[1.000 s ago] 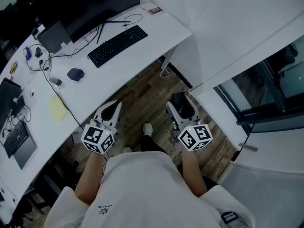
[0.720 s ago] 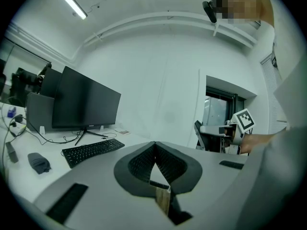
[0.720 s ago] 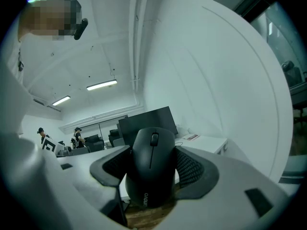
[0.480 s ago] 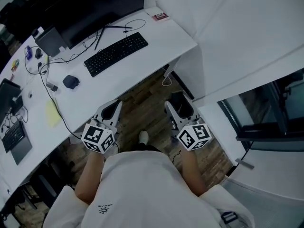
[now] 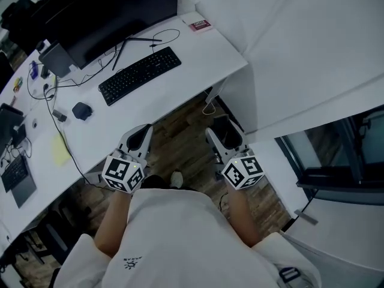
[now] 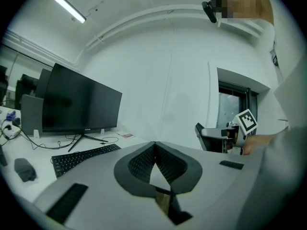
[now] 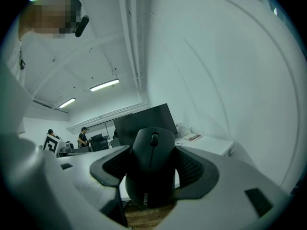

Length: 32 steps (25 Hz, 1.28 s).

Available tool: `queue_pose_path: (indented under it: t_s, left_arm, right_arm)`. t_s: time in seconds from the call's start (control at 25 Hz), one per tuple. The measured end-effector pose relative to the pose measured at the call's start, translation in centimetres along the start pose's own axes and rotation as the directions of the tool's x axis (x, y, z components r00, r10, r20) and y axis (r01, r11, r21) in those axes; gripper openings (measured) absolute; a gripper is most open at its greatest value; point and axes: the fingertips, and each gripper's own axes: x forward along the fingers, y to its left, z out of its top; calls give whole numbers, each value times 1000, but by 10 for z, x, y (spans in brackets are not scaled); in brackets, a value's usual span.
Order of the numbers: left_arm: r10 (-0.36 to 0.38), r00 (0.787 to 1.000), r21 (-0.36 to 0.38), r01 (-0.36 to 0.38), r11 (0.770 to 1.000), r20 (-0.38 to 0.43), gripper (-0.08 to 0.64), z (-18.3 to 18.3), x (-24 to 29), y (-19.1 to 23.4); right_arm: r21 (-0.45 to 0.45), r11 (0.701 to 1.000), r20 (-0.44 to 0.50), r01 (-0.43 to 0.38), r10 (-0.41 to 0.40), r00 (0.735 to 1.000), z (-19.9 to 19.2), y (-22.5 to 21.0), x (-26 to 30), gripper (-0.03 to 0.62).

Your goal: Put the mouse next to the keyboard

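Observation:
A black mouse (image 7: 152, 164) is clamped between the pads of my right gripper (image 7: 153, 169), its wheel pointing up. In the head view that gripper (image 5: 223, 126) hangs over the wood floor, off the white desk's (image 5: 198, 47) front edge, with the mouse (image 5: 228, 134) dark between its jaws. The black keyboard (image 5: 140, 75) lies slantwise on the desk, ahead and to the left. My left gripper (image 5: 143, 134) is beside the desk edge, shut and empty, its tips meeting (image 6: 154, 145). The keyboard (image 6: 84, 158) shows left of it.
A second dark mouse (image 5: 81, 110) lies on the desk left of the keyboard, among cables. A black monitor (image 5: 108, 11) stands behind the keyboard. A red card (image 5: 200, 24) lies at the desk's far corner, a yellow notepad (image 5: 60, 150) near the front edge. White walls close the right.
The desk and keyboard have drifted left and slightly down in the head view. Both grippers keep their places, and the right one still holds the mouse.

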Motion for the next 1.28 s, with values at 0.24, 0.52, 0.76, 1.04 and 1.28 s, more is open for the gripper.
queue_pose_path:
  t_s: [0.24, 0.52, 0.76, 1.04, 1.28]
  left_arm:
    - [30, 1000, -20, -29, 999, 6, 6, 4, 18, 12]
    - [3, 1000, -20, -3, 1000, -13, 6, 3, 51, 27]
    - [-28, 1000, -18, 27, 999, -15, 6, 14, 95, 50]
    - [-74, 996, -22, 73, 997, -42, 6, 22, 150, 81]
    - [-96, 993, 5, 97, 995, -67, 6, 29, 183, 100]
  right_arm:
    - [18, 1000, -8, -1, 1, 1000, 4, -16, 15, 298]
    - [8, 1000, -31, 7, -7, 999, 5, -31, 47, 298]
    - [-1, 1000, -50, 16, -16, 999, 13, -51, 88, 298]
    - [-4, 1000, -78, 27, -27, 997, 20, -73, 148, 298]
    - [5, 999, -98, 38, -37, 994, 23, -89, 189, 298]
